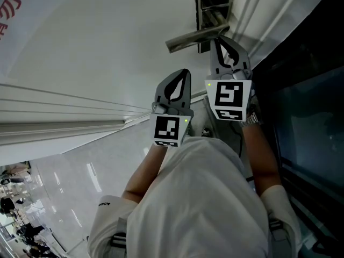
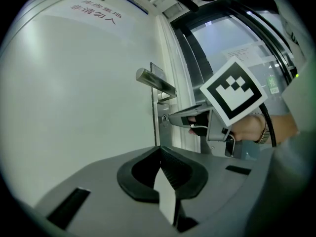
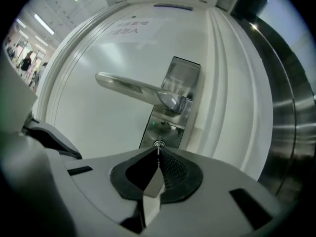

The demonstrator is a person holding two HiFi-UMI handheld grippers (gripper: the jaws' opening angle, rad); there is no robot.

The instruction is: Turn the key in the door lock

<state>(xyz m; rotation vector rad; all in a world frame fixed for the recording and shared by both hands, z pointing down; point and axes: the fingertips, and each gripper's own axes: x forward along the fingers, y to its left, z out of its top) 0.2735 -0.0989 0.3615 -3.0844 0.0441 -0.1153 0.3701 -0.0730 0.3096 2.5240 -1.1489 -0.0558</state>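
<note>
White painted door (image 3: 84, 117) w/ moulded edge strips forms the backdrop. Glossy pale floor (image 1: 80, 176) lies below it, and a dark glass-and-metal side panel (image 1: 312, 122) stands to its R.

Nearest: person's white long-sleeved top (image 1: 209, 214), w/ both forearms (image 1: 263, 155) extended toward the door.

L gripper (image 2: 159, 151): grey body w/ black-lined fingers, closed tip to tip, nothing between them. It points level and is clear of the door, just beside and slightly behind the R unit. Its black-and-white marker cube (image 1: 166, 129) faces the head cam.

R gripper (image 3: 158, 153): further fwd, w/ its marker cube (image 1: 232, 98) tilted. A metal wristwatch (image 1: 251, 121) sits on the wrist behind it. Fingers are closed on the small silver metal key (image 3: 158, 148); only a thin sliver of it shows between the tips. The key sits in the lock at the lower end of the brushed-steel lock plate (image 3: 159, 131), directly beneath the lever. Key orientation: cannot tell, too small.

Beyond: long satin-steel lever handle (image 3: 126, 86), mounted on the upper part of the same plate. It is roughly horizontal and points away from the door edge.

Far: printed notice (image 2: 94, 13) near the top of the door, text not legible.
</note>
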